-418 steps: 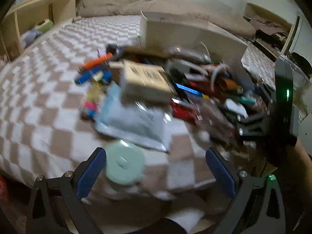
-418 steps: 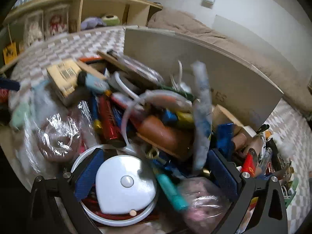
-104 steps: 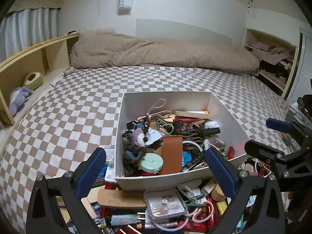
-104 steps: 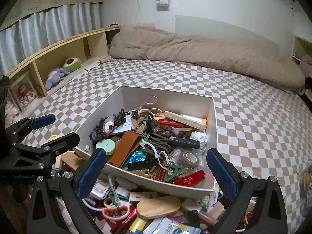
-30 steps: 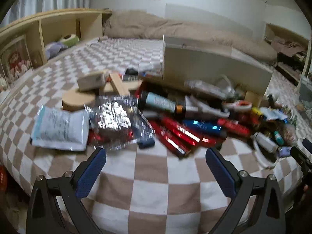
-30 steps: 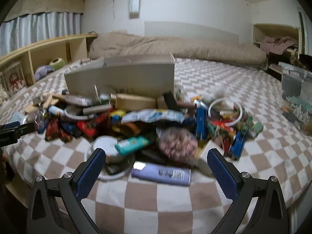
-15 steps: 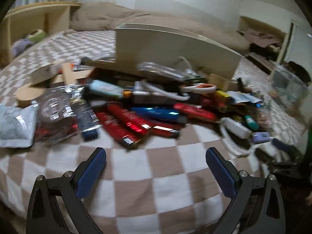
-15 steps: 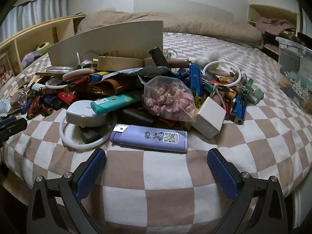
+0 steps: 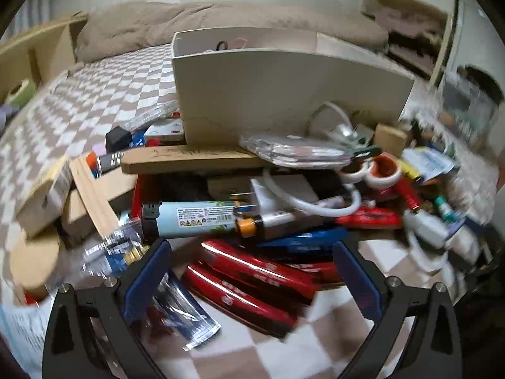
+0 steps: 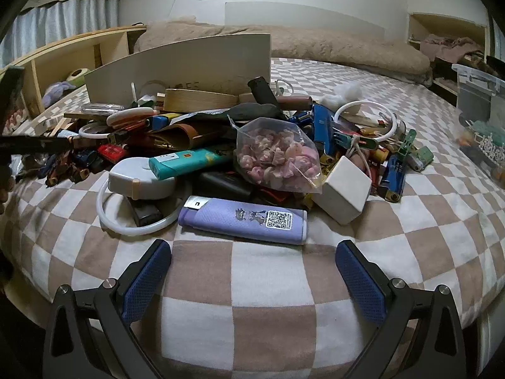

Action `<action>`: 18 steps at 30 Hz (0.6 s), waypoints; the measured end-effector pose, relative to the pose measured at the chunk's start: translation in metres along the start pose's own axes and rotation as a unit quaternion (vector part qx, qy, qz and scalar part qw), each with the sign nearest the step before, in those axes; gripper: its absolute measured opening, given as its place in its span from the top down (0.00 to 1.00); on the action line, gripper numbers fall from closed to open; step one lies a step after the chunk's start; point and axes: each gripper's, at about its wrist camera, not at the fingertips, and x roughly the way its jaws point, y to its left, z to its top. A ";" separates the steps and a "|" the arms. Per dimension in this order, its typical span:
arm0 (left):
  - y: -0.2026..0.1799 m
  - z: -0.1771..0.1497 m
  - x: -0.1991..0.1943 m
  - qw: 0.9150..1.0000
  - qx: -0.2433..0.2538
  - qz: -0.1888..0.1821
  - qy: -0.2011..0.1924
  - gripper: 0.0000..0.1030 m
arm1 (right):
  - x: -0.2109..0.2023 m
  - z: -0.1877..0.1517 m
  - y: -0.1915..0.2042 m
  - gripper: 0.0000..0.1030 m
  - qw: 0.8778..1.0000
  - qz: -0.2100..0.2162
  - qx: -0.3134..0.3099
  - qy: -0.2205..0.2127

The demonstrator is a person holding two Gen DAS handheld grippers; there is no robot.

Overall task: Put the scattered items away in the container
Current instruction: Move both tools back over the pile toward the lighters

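Observation:
A white box [image 9: 284,91] stands on the checkered bed behind a heap of small items; it also shows in the right wrist view [image 10: 189,66]. My left gripper [image 9: 252,271] is open, low over red packets [image 9: 252,271] with a pale blue lighter [image 9: 189,218] just beyond. My right gripper [image 10: 252,278] is open and empty, just short of a purple lighter [image 10: 243,219]. Behind that lie a bag of pink pieces [image 10: 277,158], a white cube [image 10: 342,189], a teal lighter [image 10: 186,161] and a white round case [image 10: 139,180].
A wooden board [image 9: 189,158], scissors with white-orange handles [image 9: 372,170] and a white cable [image 9: 315,205] lie in the heap. A clear plastic bin [image 10: 479,94] stands at the right. Wooden shelves [image 10: 79,53] run along the left. The bed edge is close below both grippers.
My left gripper has moved in close and low over the red packets. My right gripper has edged slightly closer to the purple lighter. Both stay open.

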 end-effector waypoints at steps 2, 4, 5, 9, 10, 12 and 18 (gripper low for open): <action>-0.003 -0.001 0.007 1.000 0.022 0.018 0.008 0.00 | 0.002 0.002 0.001 0.00 1.000 -0.002 0.000 0.000; -0.008 -0.004 0.010 0.999 0.039 0.023 0.011 0.00 | 0.004 0.004 0.001 0.00 1.000 -0.001 0.003 0.000; -0.010 -0.006 0.010 0.999 0.043 0.010 0.012 0.00 | 0.005 0.005 0.000 0.00 1.000 0.001 0.006 -0.001; -0.017 -0.013 0.008 0.998 0.050 -0.025 0.027 0.00 | 0.009 0.007 -0.006 0.00 1.000 0.015 0.026 -0.002; -0.019 -0.015 0.007 0.997 0.056 -0.029 0.032 0.00 | 0.009 0.009 -0.006 0.00 1.000 0.014 0.028 0.000; -0.022 -0.021 0.004 0.997 0.067 -0.031 0.036 0.00 | 0.010 0.010 -0.004 0.00 1.000 0.009 0.027 0.003; -0.035 -0.037 -0.008 0.994 0.076 -0.059 0.050 0.00 | 0.011 0.011 -0.005 0.00 0.999 0.009 0.040 0.006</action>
